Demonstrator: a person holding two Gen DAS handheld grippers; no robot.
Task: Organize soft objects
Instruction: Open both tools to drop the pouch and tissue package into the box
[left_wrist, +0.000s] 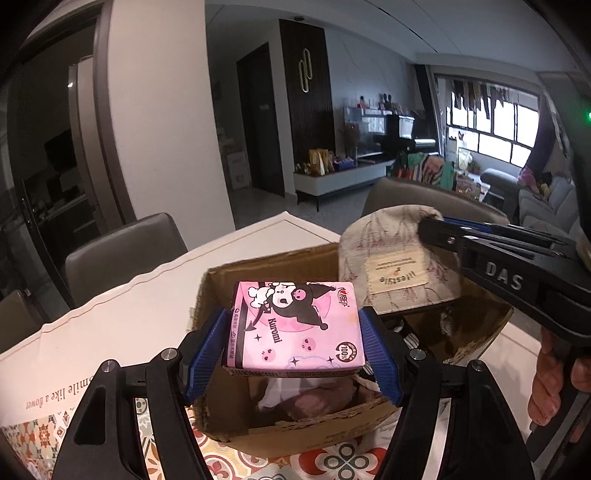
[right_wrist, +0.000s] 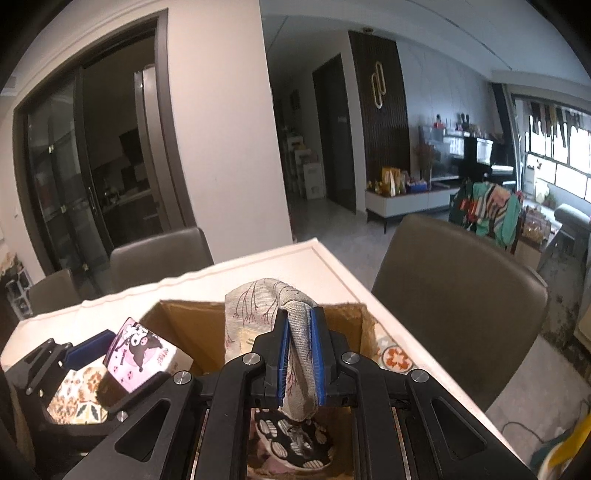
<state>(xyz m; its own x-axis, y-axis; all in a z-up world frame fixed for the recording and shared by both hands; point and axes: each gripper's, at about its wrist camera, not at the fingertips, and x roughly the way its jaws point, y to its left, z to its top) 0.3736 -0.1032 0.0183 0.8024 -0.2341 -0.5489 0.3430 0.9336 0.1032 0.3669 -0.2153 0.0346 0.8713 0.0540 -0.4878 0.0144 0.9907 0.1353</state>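
Now lower both loads gently: left gripper (left_wrist: 293, 349) fingers clamped on the pink Kuromi tissue pack (left_wrist: 295, 326), right gripper (right_wrist: 300, 360) fingers pinching the beige printed cloth pouch (right_wrist: 258, 314), both just above the brown cardboard box (left_wrist: 317, 432) beneath the fingers; release only inside.

Materials around the cardboard box (left_wrist: 317, 432)

Rough brown corrugated box; above it a glossy pink plastic-wrapped tissue pack (left_wrist: 295, 325), beside that a coarse matt woven cloth pouch (left_wrist: 388, 266); matt black plastic grippers.
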